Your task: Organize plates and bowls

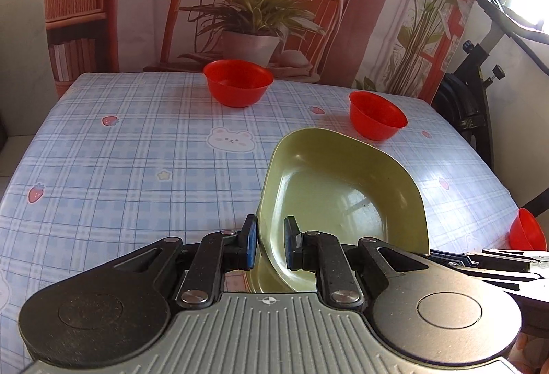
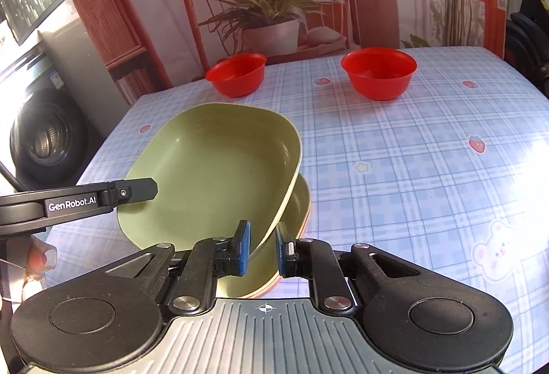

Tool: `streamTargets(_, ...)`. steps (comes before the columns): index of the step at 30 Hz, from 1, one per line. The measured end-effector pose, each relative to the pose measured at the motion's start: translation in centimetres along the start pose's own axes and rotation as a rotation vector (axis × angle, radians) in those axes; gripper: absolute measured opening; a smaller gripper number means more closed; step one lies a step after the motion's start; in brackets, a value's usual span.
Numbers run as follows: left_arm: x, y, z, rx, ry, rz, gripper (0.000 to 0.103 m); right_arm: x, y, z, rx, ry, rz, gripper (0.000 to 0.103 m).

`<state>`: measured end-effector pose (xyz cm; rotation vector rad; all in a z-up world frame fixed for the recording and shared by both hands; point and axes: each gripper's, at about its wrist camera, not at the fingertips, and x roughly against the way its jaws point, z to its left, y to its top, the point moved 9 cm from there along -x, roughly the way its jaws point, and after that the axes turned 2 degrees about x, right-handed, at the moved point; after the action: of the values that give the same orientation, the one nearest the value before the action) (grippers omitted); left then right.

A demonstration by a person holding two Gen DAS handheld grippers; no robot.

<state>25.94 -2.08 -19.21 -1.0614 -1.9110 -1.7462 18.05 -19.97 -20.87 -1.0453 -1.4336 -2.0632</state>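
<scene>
Both grippers hold one green rounded-square plate (image 1: 343, 188) (image 2: 212, 161), tilted just above the blue plaid table. My left gripper (image 1: 271, 236) is shut on its left rim. My right gripper (image 2: 262, 243) is shut on its right rim. In the right wrist view the left gripper (image 2: 147, 188) reaches in from the left onto the plate. A second green plate (image 2: 302, 202) (image 1: 264, 278) lies directly under the held one. Two red bowls (image 1: 238, 82) (image 1: 377, 115) stand apart at the far side, also in the right wrist view (image 2: 236, 73) (image 2: 379, 72). A third red bowl (image 1: 525, 230) shows at the right edge.
The plaid tablecloth (image 1: 120, 168) covers the table. Behind it hangs a printed backdrop (image 1: 254, 13) of a chair and a plant. A washing machine (image 2: 44, 133) stands left of the table and a black metal frame (image 1: 473, 92) stands to its right.
</scene>
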Motion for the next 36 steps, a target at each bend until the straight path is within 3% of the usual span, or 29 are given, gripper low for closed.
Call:
streamTargets(18,-1.4,-1.2,0.3,-0.001,0.018,0.062,0.016,-1.2,-1.3,-0.6,-0.011,0.001,0.05,0.015)
streamTargets(24,-1.4,-1.3,0.5,0.013,0.024,0.068,0.016,-1.3,-1.4,-0.5,-0.012,0.008,0.055,0.02)
streamTargets(36,-0.1,-1.0,0.9,0.047,0.042,-0.001,0.016,-0.7,-1.5,-1.5,-0.047,0.006,0.032,0.02)
